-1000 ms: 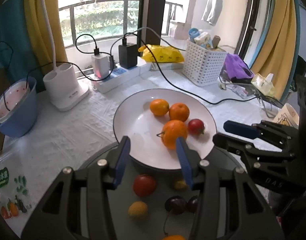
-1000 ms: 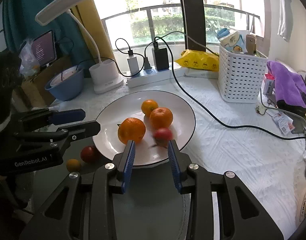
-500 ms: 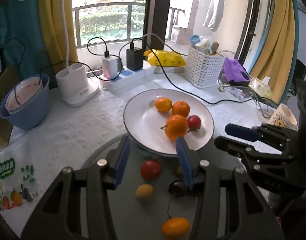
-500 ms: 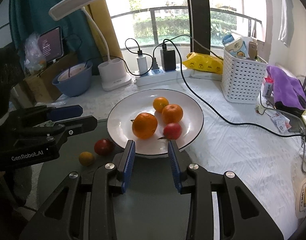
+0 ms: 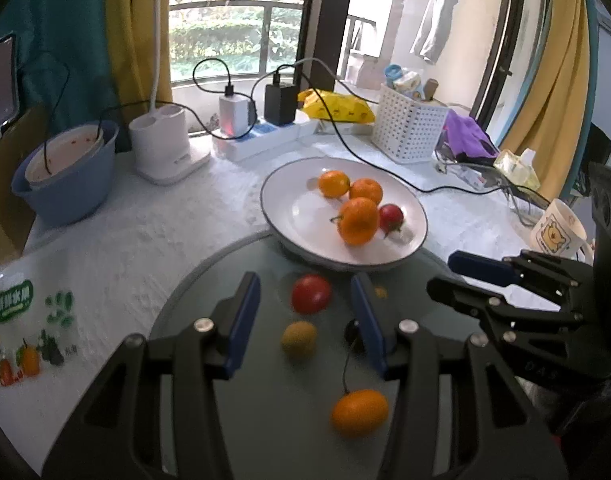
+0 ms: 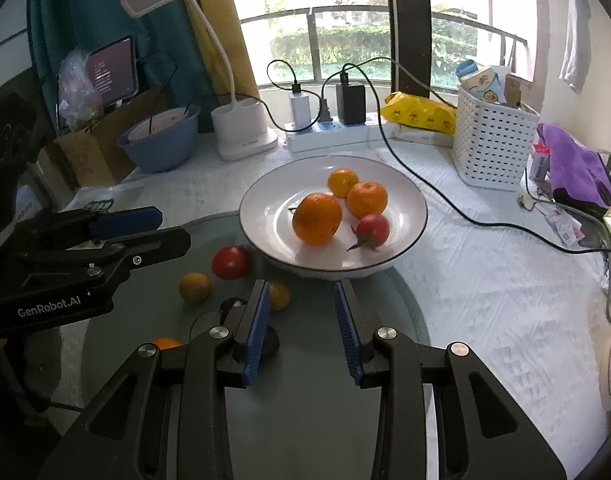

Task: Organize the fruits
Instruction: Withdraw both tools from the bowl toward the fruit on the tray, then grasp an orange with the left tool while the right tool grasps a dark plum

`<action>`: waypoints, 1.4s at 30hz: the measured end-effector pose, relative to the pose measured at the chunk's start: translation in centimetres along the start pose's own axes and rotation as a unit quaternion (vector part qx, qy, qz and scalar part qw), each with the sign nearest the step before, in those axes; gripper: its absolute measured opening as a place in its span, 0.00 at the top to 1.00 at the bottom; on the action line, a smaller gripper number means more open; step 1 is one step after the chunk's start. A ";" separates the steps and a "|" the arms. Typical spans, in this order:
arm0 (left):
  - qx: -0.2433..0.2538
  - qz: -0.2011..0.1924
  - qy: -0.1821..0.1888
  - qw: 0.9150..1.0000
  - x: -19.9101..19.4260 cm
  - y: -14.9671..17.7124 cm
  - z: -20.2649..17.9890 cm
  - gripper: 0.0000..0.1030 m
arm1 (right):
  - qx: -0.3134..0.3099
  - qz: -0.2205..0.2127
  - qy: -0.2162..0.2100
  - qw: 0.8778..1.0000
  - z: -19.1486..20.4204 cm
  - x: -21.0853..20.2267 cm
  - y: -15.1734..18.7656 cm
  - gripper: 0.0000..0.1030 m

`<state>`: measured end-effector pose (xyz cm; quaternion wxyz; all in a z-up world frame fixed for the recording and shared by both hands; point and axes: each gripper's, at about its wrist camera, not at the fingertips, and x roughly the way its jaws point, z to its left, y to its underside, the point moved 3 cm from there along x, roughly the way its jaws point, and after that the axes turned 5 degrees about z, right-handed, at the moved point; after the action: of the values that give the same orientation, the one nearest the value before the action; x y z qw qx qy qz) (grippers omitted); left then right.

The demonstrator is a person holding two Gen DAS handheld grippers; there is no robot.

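both hand-held grippers, left [image 5: 305, 320] and right [image 6: 302, 330], hovering part-open, empty; red fruit [image 5: 311, 293] at 12 o'clock risks rolling if nudged.

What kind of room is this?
Probably a lived-in home, at a table by a balcony window: a plate of fruit, a desk lamp, chargers in a power strip, and clothes hanging outside.

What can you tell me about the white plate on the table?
The white plate is round and shallow, glossy like ceramic, with a thin dark rim line. It rests upright, partly on the white cloth and partly over the glass turntable's edge. It holds three oranges and one small red fruit with a stem. No gripper touches it.
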<state>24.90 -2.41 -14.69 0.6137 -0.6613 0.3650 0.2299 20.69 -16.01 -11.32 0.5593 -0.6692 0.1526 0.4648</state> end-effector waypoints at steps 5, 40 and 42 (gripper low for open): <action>-0.006 0.006 0.004 1.000 -0.1 1.4 0.3 0.52 | -0.002 0.009 0.001 1.000 0.6 0.2 0.9 0.65; 0.027 0.062 0.052 0.996 1.6 6.8 -2.9 0.54 | -0.004 0.051 -0.015 0.999 1.5 2.7 3.7 0.65; 0.033 0.059 0.057 0.996 1.6 6.8 -2.9 0.59 | -0.003 0.053 -0.017 0.998 1.5 2.9 3.5 0.65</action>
<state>20.27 -5.48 -19.80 0.5983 -0.6301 0.4453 0.2159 18.99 -14.91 -15.72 0.5349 -0.6536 0.1768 0.5053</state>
